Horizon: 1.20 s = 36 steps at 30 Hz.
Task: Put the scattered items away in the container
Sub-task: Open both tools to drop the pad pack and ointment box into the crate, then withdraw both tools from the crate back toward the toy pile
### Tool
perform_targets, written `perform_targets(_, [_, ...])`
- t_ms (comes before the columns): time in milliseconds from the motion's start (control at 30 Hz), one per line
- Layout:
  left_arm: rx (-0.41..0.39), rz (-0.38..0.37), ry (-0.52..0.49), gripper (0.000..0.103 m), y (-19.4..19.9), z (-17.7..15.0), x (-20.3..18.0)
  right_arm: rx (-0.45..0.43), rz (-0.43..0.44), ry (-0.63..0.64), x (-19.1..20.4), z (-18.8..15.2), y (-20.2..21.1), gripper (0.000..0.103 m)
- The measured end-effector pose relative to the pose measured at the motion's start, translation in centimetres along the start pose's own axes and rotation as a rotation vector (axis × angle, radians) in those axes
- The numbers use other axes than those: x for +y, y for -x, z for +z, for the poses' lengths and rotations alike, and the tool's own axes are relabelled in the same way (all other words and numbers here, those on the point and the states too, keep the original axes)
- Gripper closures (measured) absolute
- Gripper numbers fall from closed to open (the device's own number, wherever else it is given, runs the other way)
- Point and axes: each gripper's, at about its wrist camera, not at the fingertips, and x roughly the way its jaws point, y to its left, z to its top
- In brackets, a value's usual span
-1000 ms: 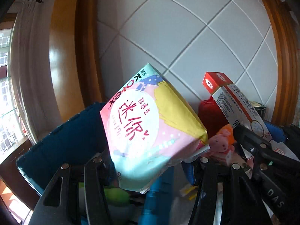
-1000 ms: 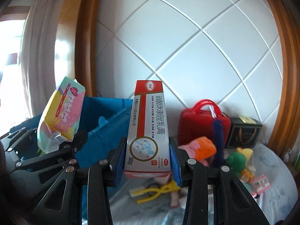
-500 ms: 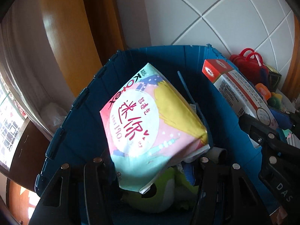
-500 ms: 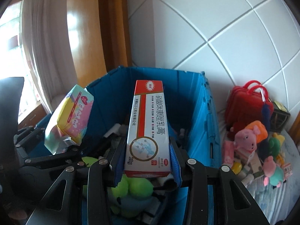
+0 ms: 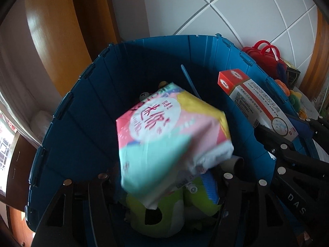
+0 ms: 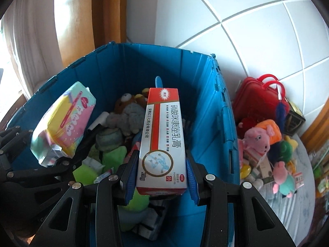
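Bin (image 6: 144, 61) holding many toys already; left gripper (image 5: 164, 183) jaws just opening, pack (image 5: 170, 131) slipping free; right gripper (image 6: 161, 177) clamping box (image 6: 162, 142); toys (image 6: 265, 135) waiting outside.

A white padded wall panel (image 6: 236, 20) with a diagonal seam grid fills the backdrop. Left of the panel runs a glossy orange-brown wooden frame (image 6: 72, 20), catching daylight. Further left of the panel hangs a pale curtain (image 6: 20, 41), brightly lit from a window (image 5: 6, 144) beyond.
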Motion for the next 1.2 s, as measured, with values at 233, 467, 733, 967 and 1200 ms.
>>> perform_targets(233, [-0.024, 0.025, 0.05, 0.016, 0.7, -0.3, 0.8, -0.004, -0.026, -0.012, -0.2, 0.1, 0.3, 0.056])
perform_targets(467, [-0.084, 0.034, 0.13, 0.0, 2.7, -1.0, 2.0, -0.074, 0.012, -0.064, -2.3, -0.5, 2.7, 0.011])
perform_targets(733, [-0.168, 0.007, 0.153, 0.0, 8.2, -2.8, -1.1, -0.234, 0.03, -0.071, -6.9, -3.3, 10.2, 0.0])
perform_targets(967, [-0.209, 0.015, 0.177, 0.0, 12.0, -4.8, -8.2, -0.28, 0.027, -0.111, -16.1, -8.5, 15.7, 0.0])
perform_targets(1200, [-0.218, 0.001, 0.212, 0.0, 15.3, -7.1, -15.3, -0.243, -0.018, -0.173, -26.0, -13.7, 19.0, 0.0])
